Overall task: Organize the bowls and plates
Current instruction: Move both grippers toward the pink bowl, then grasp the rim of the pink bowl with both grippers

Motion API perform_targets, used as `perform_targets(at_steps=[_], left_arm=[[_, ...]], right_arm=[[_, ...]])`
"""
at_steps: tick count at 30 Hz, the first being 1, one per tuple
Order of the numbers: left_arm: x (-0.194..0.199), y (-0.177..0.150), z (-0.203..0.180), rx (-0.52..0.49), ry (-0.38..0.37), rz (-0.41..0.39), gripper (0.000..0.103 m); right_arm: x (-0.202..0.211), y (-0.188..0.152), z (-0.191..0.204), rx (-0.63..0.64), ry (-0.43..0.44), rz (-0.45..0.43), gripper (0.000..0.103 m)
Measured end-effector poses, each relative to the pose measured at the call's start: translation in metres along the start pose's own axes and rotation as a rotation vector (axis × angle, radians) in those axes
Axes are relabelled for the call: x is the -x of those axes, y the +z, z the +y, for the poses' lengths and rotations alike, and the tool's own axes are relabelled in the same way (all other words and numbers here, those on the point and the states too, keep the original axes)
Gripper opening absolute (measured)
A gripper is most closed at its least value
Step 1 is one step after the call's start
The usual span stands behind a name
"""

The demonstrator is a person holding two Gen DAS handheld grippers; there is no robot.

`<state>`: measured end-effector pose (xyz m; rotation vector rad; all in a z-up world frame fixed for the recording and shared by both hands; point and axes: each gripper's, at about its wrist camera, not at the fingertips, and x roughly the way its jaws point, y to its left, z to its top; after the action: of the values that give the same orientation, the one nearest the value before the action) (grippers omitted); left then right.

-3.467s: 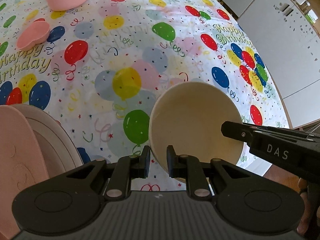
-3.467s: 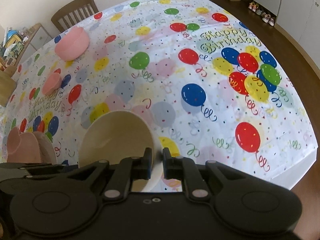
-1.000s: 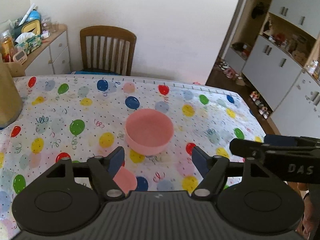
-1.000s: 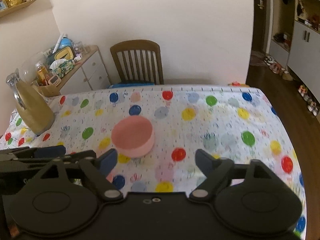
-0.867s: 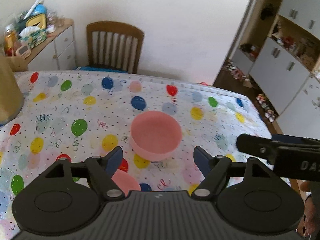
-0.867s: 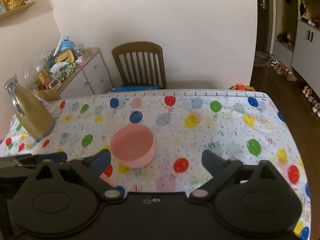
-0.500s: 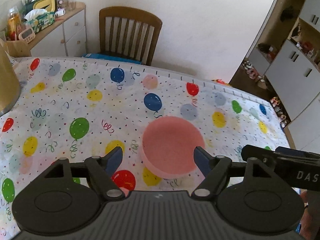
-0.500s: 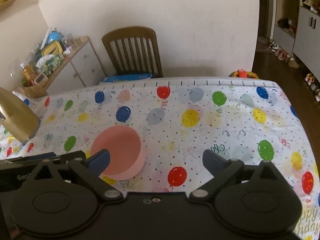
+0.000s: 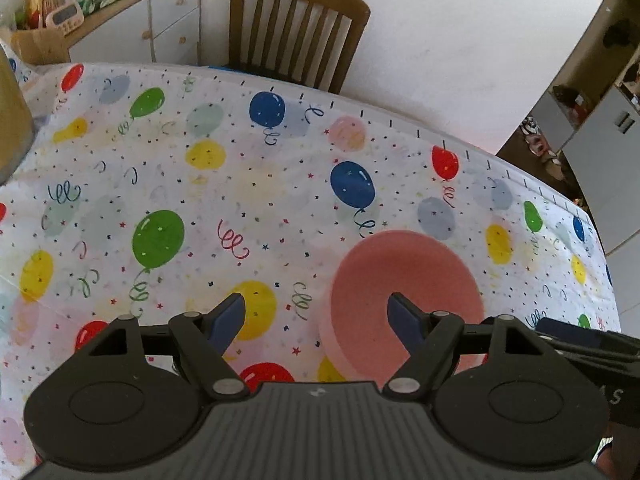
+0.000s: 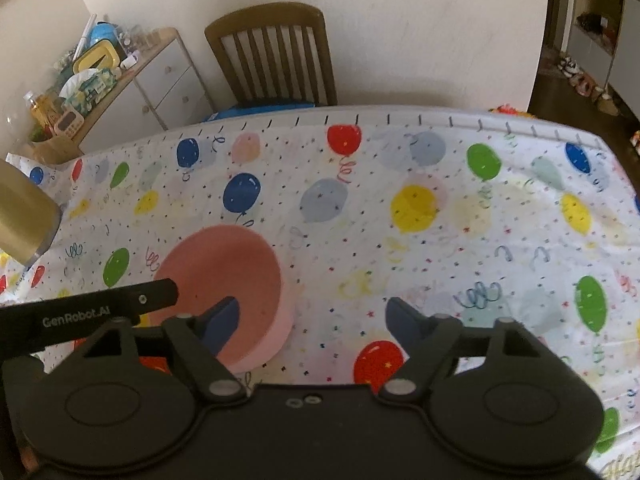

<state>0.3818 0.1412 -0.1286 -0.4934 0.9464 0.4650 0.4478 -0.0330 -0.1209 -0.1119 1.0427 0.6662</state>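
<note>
while both grippers are pointed down at the desk, the pink bowl is seen sitting upright on the balloon-print cloth, roughly mid-desk and a bit toward the near side. it's an empty bowl, with its inside visible from above in both wrist views.

the left gripper is held with its jaws spread wide, and nothing is gripped by it. in the left wrist view its right-hand fingertip is lined up over the inside of the bowl while the other fingertip sits over bare cloth beside a yellow balloon print, so the near-left part of the bowl's rim is straddled in the picture. whether a pad is actually touching the bowl can't be told, since height above it isn't clear.

the right gripper is also wide apart but its jaws are closing right now, with nothing pressed between the pads. in the right wrist view its left-hand fingertip is seen over the bowl's inside, and the other one is out over the cloth near a red balloon print, so the bowl's right wall falls between them. the body of the left gripper is poking in from the left edge of that view, just beside the bowl.

further back, a wooden chair is tucked at the far edge of the desk, a cluttered dresser is against the wall, and a gold-coloured jug is partly visible at the left edge.
</note>
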Motion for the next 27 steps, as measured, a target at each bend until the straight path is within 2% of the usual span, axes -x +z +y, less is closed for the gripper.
perform_targets(at_steps=[4,7,9,11,12,14,19,23,27], left_arm=[[-0.008,-0.001,-0.003,-0.008,0.032,-0.004,0.077],[-0.013,-0.001,-0.003,0.009,0.038,0.000,0.076],[-0.016,-0.001,-0.002,0.020,0.037,0.003,0.071],[-0.019,-0.001,-0.001,0.026,0.027,0.015,0.057],[-0.020,-0.001,0.000,0.028,0.026,0.018,0.055],[-0.021,-0.002,0.000,0.031,0.026,0.021,0.040],[-0.022,-0.003,0.001,0.045,0.008,0.019,0.031],[-0.022,-0.006,0.000,0.045,-0.007,0.021,0.020],[-0.019,-0.010,-0.004,0.025,-0.024,0.019,0.014]], right_arm=[[-0.012,0.002,0.004,-0.009,-0.001,0.007,0.070],[-0.020,0.004,0.009,-0.006,0.001,0.017,0.060],[-0.023,0.004,0.011,-0.006,0.000,0.022,0.053],[-0.025,0.004,0.013,-0.005,0.003,0.022,0.049],[-0.026,0.004,0.013,-0.005,0.002,0.024,0.047],[-0.028,0.005,0.014,-0.009,-0.004,0.029,0.038],[-0.033,0.003,0.014,-0.030,-0.020,0.042,0.021],[-0.033,0.000,0.016,-0.037,-0.007,0.039,0.008],[-0.031,-0.003,0.020,-0.030,-0.017,0.047,0.008]])
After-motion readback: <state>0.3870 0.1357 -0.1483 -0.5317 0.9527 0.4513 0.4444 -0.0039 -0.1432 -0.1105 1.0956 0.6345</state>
